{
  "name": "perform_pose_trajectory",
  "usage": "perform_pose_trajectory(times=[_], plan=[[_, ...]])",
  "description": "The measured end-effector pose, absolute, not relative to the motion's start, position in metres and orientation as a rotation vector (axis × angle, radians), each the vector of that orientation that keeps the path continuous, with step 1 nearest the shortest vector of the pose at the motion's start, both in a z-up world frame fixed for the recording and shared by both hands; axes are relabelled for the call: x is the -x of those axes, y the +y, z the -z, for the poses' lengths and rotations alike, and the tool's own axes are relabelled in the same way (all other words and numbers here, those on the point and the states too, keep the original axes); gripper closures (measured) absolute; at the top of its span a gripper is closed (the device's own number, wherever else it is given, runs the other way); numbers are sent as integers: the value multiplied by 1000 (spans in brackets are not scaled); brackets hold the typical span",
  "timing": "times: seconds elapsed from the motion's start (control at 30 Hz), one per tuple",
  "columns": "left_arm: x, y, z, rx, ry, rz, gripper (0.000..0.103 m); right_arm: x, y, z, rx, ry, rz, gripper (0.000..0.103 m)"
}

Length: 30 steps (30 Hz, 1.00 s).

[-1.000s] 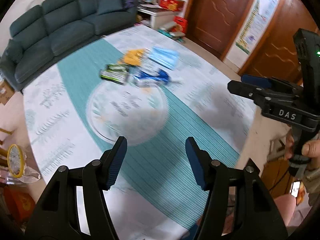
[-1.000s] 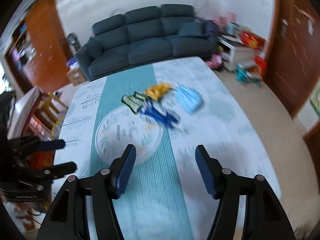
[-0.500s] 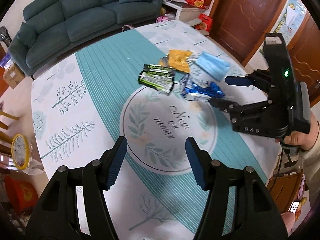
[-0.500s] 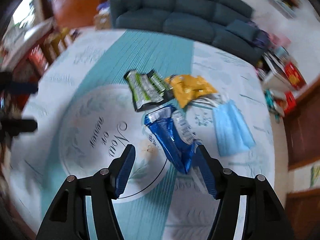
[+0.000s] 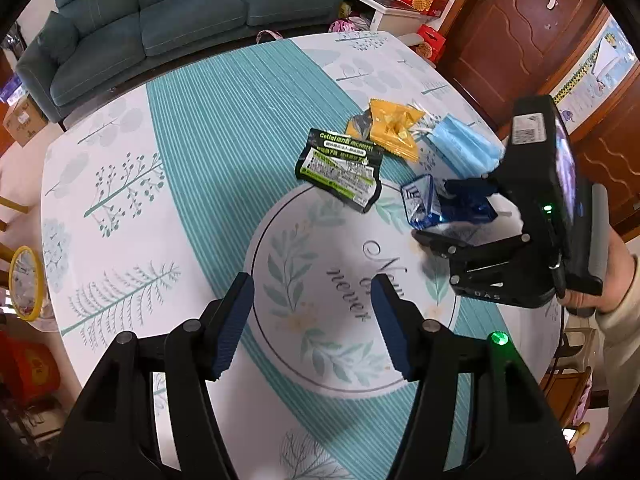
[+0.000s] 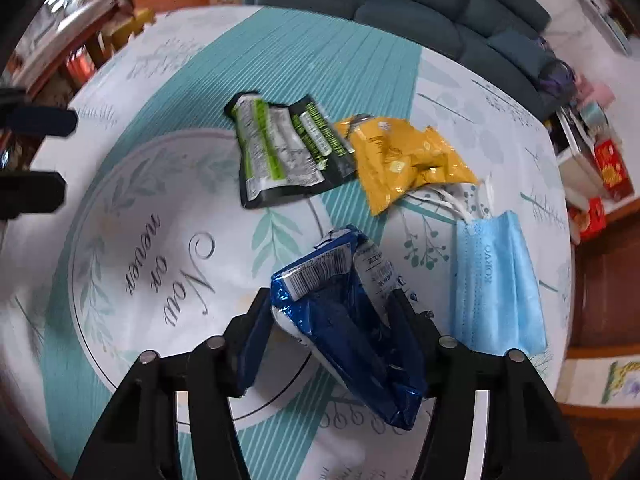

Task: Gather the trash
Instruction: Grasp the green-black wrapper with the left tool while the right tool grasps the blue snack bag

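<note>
The crumpled blue foil wrapper (image 6: 344, 312) lies on the counter (image 6: 132, 240) between the spread fingers of the right gripper (image 6: 332, 324), not yet pinched. Closing too high could skid the slick foil away or miss it. The left gripper (image 5: 312, 320) hangs spread, empty, near the black-green packet (image 5: 340, 168).

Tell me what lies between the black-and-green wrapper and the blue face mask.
The yellow wrapper lies between the black-and-green wrapper and the blue face mask, overlapping the green one's edge. The right wrist view shows it most clearly.
</note>
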<state>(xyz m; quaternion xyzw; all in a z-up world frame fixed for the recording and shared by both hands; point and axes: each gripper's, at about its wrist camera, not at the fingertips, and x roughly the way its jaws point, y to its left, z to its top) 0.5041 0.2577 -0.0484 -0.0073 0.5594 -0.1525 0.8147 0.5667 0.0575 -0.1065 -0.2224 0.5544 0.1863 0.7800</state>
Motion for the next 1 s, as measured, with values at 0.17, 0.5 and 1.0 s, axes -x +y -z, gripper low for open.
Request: perform_pose_trajectory(times=[0.17, 0.5, 1.0], plan=[[-521, 254, 52, 81, 1196, 336, 46, -578, 32, 91, 290, 1167, -347, 61], [-574, 245, 77, 324, 1224, 225, 27, -602, -2, 75, -35, 1126, -230, 66], [-610, 218, 118, 351, 1245, -34, 73, -585, -18, 68, -178, 1083, -224, 66]])
